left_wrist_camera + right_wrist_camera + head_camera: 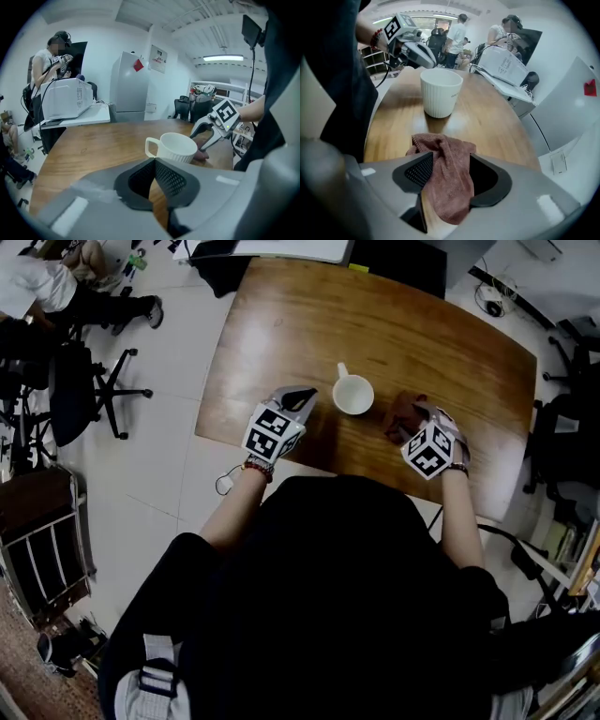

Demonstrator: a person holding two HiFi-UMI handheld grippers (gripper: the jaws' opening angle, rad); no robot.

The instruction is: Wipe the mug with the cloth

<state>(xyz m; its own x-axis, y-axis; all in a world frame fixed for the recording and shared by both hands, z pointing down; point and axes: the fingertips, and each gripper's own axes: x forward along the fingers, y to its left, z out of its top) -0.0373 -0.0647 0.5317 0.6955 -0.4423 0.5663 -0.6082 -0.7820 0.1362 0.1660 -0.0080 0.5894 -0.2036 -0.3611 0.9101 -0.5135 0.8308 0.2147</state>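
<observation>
Rust-brown cloth (443,145) lies loose between the spread jaws of my right gripper (450,166), on the wooden table (487,126) near the upright white mug (440,91). My left gripper (153,163) is clenched on nothing, beside the mug.

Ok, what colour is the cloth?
The cloth is a plain reddish brown, clearest in the right gripper view.
</observation>
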